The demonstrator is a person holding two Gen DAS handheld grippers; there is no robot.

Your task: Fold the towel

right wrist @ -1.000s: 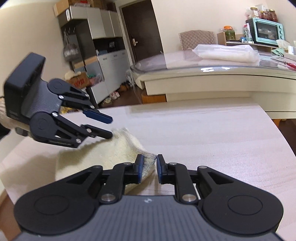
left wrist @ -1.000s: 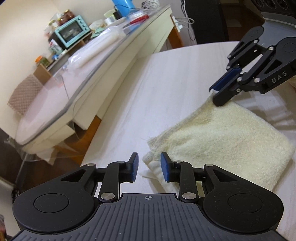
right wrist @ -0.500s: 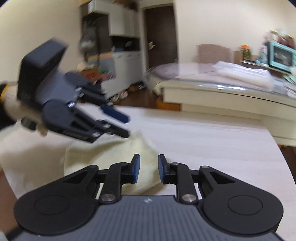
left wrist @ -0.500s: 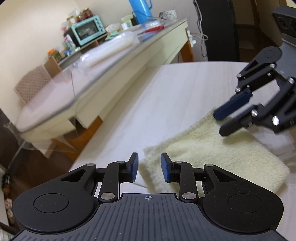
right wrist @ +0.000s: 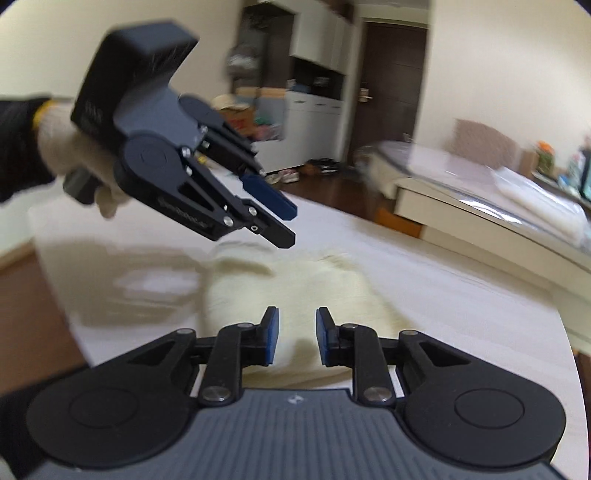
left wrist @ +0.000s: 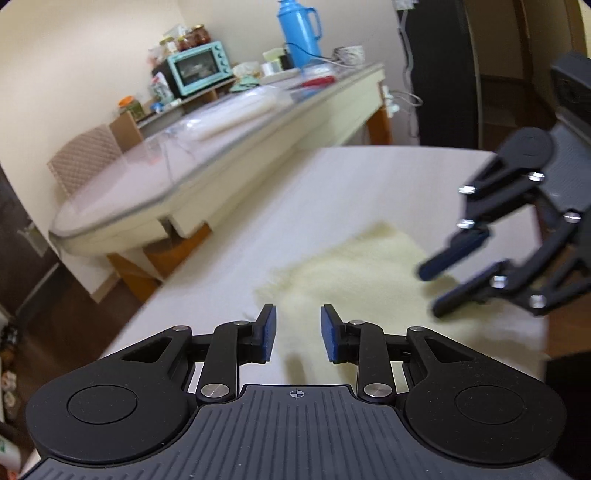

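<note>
A cream towel lies folded and flat on the white table. My left gripper hovers over its near edge, open, with nothing between the blue pads. In the same view my right gripper hangs over the towel's right side, also open and empty. From the right wrist, the towel lies just beyond my right gripper, whose pads stand apart. The left gripper floats above the towel's far side, held by a gloved hand. Neither gripper touches the cloth.
A glass-topped table stands beyond the white one and bears a teal oven, a blue flask and a plastic bag. A padded chair sits at its end. White cabinets and a dark door lie further off.
Both grippers have drawn back and up from the towel's edge, and both views have rolled. The right gripper's pads, close around the towel corner earlier, now stand a little wider and clear of it.
</note>
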